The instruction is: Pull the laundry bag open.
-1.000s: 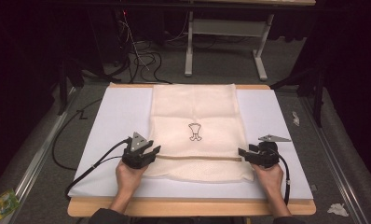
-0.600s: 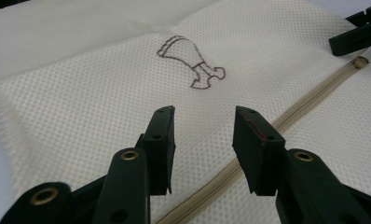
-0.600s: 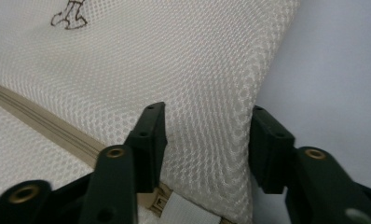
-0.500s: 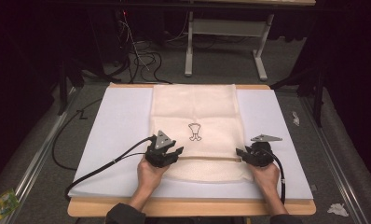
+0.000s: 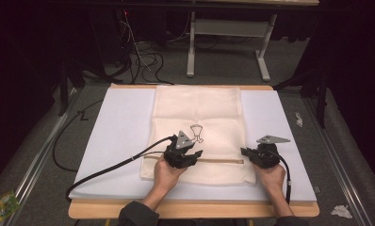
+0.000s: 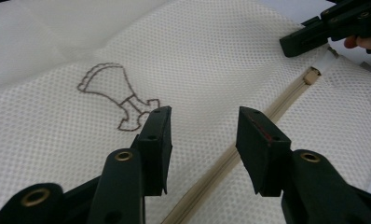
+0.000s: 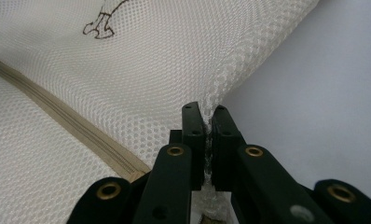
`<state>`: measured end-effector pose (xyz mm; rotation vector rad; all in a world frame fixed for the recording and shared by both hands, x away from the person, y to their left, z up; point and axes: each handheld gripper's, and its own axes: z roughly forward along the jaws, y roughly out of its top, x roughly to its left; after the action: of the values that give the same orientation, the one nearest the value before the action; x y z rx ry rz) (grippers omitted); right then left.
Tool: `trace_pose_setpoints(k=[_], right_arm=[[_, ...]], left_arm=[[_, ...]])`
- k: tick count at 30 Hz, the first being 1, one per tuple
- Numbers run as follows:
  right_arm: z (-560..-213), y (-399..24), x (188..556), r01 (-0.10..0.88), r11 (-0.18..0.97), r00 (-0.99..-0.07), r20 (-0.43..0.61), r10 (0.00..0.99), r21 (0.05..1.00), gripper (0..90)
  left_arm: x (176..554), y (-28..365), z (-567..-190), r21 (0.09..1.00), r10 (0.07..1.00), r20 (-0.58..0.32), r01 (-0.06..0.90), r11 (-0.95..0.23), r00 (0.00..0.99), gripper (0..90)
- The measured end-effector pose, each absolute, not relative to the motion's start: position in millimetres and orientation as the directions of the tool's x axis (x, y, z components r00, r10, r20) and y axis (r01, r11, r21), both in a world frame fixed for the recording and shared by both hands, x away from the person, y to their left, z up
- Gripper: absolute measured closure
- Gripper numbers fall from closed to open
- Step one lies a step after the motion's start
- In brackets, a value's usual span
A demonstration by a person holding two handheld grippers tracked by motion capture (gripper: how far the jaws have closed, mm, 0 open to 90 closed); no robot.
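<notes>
Sliding rightward since the earlier frame, the left gripper (image 5: pixel 189 155) is now hovering over the middle of the mesh laundry bag (image 5: pixel 199 113), jaws spread wide and holding nothing, straddling the beige zipper (image 6: pixel 249 140) beside the embroidered outline (image 6: pixel 116 95). Opposite, the right gripper (image 5: pixel 249 154) is pinching the bag's right edge, jaws closed on a raised fold of mesh. White table cover (image 5: pixel 117 136) is lying bare on both sides of the bag. Both forearms are reaching in from the near edge, hands wrapping the gripper bodies.
</notes>
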<state>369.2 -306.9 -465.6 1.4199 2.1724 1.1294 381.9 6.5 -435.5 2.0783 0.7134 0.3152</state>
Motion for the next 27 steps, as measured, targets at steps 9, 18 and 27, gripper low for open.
trace_pose_setpoints(k=[9,18,27], right_arm=[[-456.1,-306.2,367.3,0.604,0.204,-0.476,0.143,0.868,0.771,88.2],[-450.1,-306.0,367.4,0.6,0.192,-0.479,0.157,0.863,0.777,88.3],[-448.5,-306.6,366.9,0.596,0.193,-0.49,0.163,0.856,0.779,88.4]], left_arm=[[379.0,-17.3,-435.3,0.816,0.549,-0.065,0.361,-0.451,0.833,54.4],[375.1,-41.7,-440.8,0.812,0.504,-0.106,0.367,-0.454,0.857,54.1],[371.4,-60.8,-450.0,0.804,0.475,-0.136,0.377,-0.46,0.869,54.9]])
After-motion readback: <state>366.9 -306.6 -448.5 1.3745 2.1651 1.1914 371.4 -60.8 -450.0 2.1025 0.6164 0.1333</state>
